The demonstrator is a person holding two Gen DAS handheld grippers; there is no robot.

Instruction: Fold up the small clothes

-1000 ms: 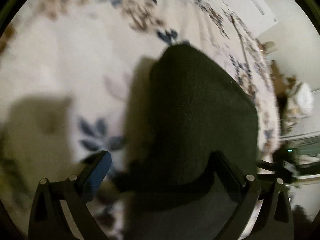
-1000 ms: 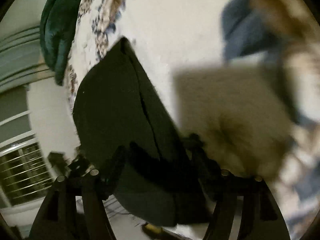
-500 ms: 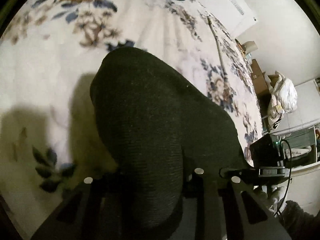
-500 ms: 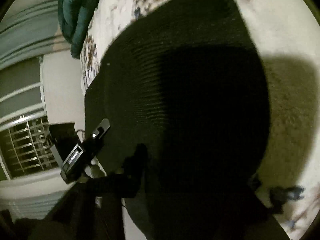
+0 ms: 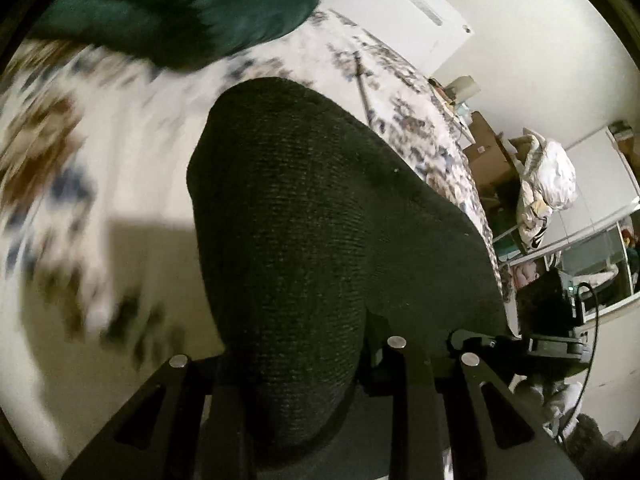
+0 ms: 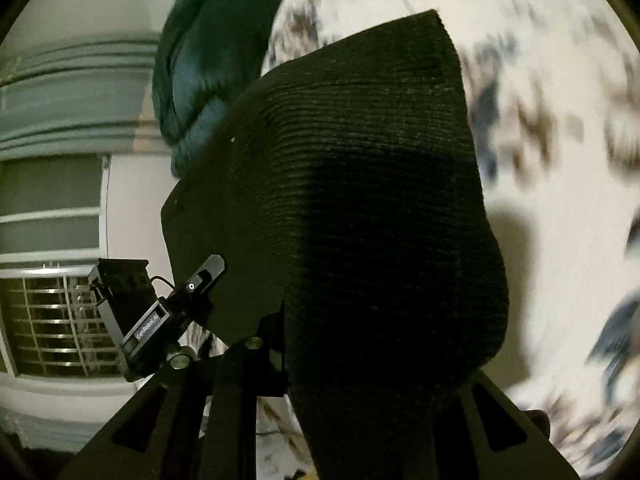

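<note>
The black knit garment (image 5: 304, 240) is covering the fingertips of the left claw (image 5: 304, 364), so where the pads are meeting the fabric is staying hidden. In the right wrist view the same garment is draping over the right claw (image 6: 360, 360) and hiding its right finger almost entirely. The floral bedspread (image 5: 60, 168) is smearing into blur to the left of the left claw, its pattern unreadable. Ahead of both claws, the dark green blanket (image 5: 180, 8) is running off the frame's top edge.
</note>
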